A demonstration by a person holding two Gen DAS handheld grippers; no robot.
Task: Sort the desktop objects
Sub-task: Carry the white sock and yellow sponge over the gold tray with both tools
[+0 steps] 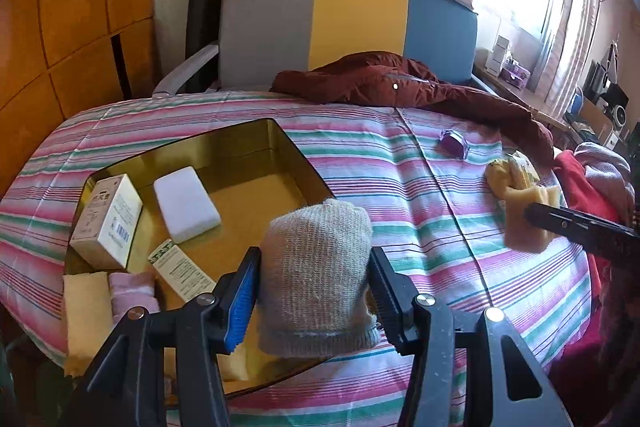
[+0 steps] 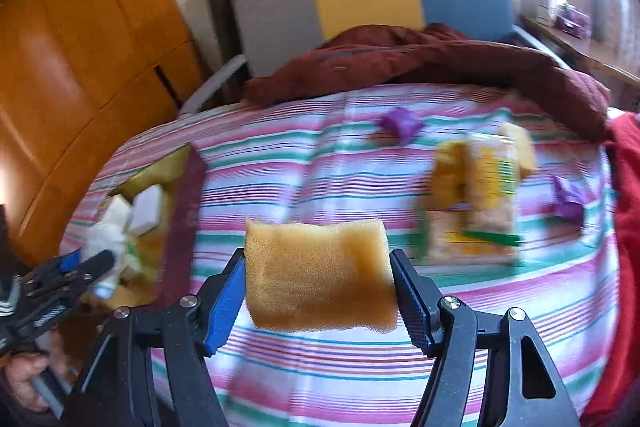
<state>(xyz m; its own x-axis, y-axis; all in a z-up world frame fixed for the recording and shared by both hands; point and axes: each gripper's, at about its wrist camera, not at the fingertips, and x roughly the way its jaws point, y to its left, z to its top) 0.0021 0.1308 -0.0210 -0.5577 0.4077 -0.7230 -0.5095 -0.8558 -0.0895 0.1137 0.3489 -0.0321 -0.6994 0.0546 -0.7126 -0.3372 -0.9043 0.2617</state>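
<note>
My left gripper (image 1: 314,283) is shut on a rolled beige knitted sock (image 1: 318,275), held over the near right edge of the gold tin tray (image 1: 304,163). In the tray lie a cream box (image 1: 108,223), a white eraser-like block (image 1: 186,203), a small green-printed tube (image 1: 180,269), a yellow sponge (image 1: 82,311) and a pink sock (image 1: 132,293). My right gripper (image 2: 318,283) is shut on a yellow-brown sponge (image 2: 318,275) above the striped cloth; this sponge (image 1: 526,221) also appears at the right of the left wrist view. The left gripper (image 2: 86,267) shows blurred at the left of the right wrist view.
The table wears a pink, green and white striped cloth (image 1: 400,187). On it lie a purple object (image 1: 454,143), a second purple object (image 2: 568,205) and a pile of yellow packets and sponges (image 2: 476,195). A dark red jacket (image 1: 384,79) lies at the far edge before a chair (image 1: 348,27). Red clothing (image 1: 580,191) sits at the right.
</note>
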